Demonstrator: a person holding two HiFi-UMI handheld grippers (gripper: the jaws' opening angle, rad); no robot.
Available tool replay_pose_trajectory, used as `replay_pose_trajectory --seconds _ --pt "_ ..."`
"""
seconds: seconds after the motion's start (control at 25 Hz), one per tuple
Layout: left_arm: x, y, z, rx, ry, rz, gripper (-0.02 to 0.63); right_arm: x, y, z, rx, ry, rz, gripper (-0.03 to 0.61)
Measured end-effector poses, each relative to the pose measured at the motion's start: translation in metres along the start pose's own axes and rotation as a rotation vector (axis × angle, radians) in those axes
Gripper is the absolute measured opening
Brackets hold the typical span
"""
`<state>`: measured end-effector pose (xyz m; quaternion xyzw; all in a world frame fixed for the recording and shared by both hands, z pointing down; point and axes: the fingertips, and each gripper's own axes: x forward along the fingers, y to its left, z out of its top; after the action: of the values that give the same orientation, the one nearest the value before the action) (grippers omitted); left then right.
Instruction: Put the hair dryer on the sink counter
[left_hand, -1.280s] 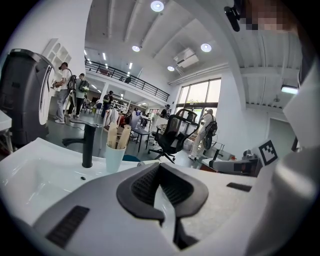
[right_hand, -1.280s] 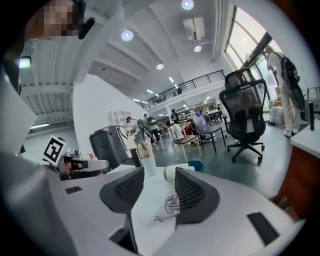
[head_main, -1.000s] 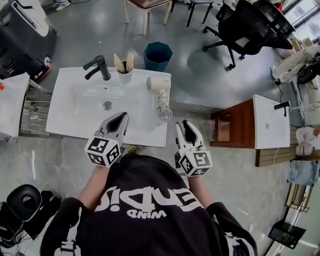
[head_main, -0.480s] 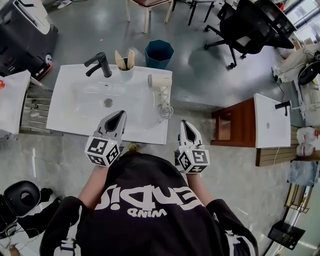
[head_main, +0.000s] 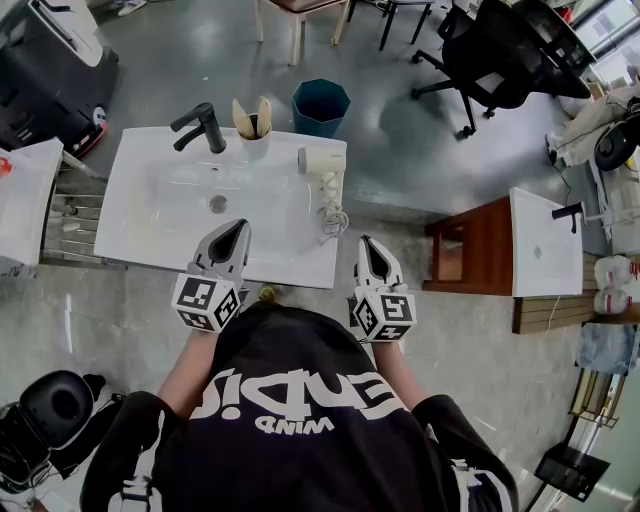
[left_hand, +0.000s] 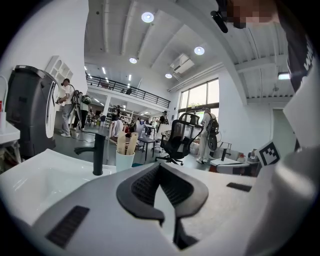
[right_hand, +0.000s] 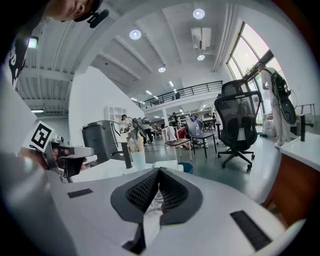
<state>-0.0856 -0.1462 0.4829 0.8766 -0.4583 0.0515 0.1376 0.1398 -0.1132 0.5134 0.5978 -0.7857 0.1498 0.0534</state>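
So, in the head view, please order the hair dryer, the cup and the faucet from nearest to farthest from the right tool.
1. Hair dryer, right end of the counter.
2. Cup, at the back edge, middle.
3. Faucet, back edge, farther left.

A grey concrete floor (head_main: 400, 160) runs under a black office chair (head_main: 490, 50), a teal bin (head_main: 320, 105) and a wooden cabinet (head_main: 465, 250). Round ceiling lights (left_hand: 147, 17), tall windows (left_hand: 200, 100) and a railed mezzanine (left_hand: 120, 87) mark the white-walled hall.
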Motion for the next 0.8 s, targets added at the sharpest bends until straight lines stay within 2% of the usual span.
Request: replay_pose_trajectory --seconds 0.48,0.8 --pt "0.0031 0.0024 -0.0027 -0.007 0.006 0.013 0.009 0.0028 -0.0044 -0.0035 0.000 0.026 -0.013 0.023" --pt "0.0031 0.0041 -0.0038 -0.015 0.011 0.019 0.008 0.0069 0.0024 -0.0056 0.002 0.042 0.010 0.023"
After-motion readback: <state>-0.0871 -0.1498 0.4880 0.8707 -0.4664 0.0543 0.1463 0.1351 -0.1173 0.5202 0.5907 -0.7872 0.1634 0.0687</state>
